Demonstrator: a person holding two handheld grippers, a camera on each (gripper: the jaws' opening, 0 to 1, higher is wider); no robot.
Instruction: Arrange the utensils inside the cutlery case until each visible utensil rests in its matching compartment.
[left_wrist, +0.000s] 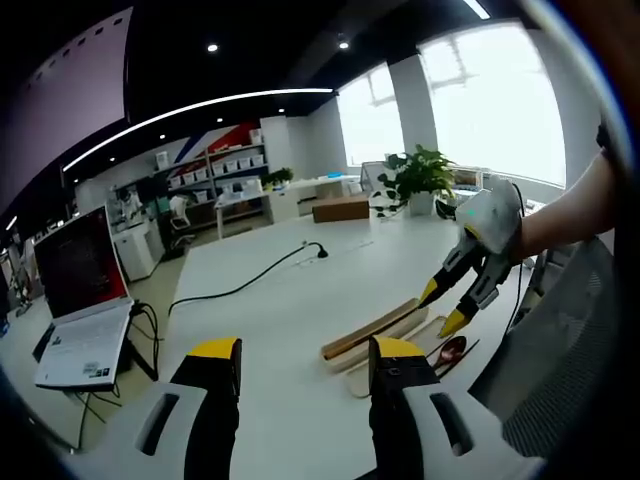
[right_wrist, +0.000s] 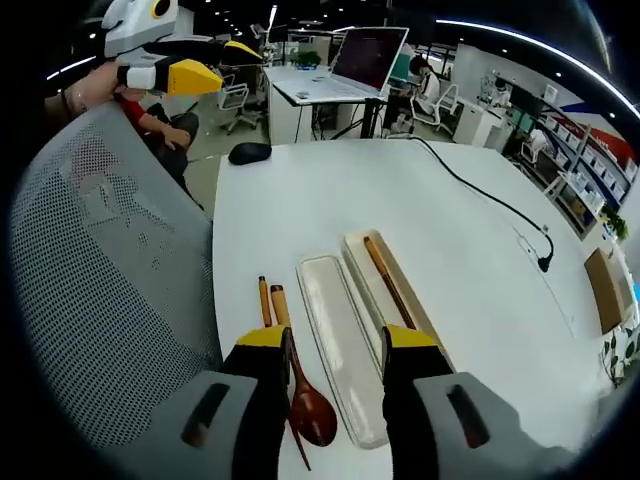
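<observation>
A pale cutlery case lies open in two long halves on the white table. The nearer half (right_wrist: 335, 330) is empty. In the far half (right_wrist: 412, 300) lies one brown chopstick (right_wrist: 385, 280). Left of the case, on the table, rest a wooden spoon (right_wrist: 310, 412) and a second chopstick (right_wrist: 263, 298). My right gripper (right_wrist: 337, 340) hovers open above the spoon and the empty half. The left gripper view has the case (left_wrist: 372, 335), the spoon (left_wrist: 450, 350) and the right gripper (left_wrist: 445, 306) over them. My left gripper (left_wrist: 306, 350) is open, held back from the case, holding nothing.
A grey mesh chair back (right_wrist: 100, 280) stands close to the table's edge by the spoon. A black mouse (right_wrist: 249, 152), a black cable (right_wrist: 480, 190) and an open laptop (right_wrist: 360, 60) lie farther off. The left gripper (right_wrist: 205, 62) hangs high over the chair.
</observation>
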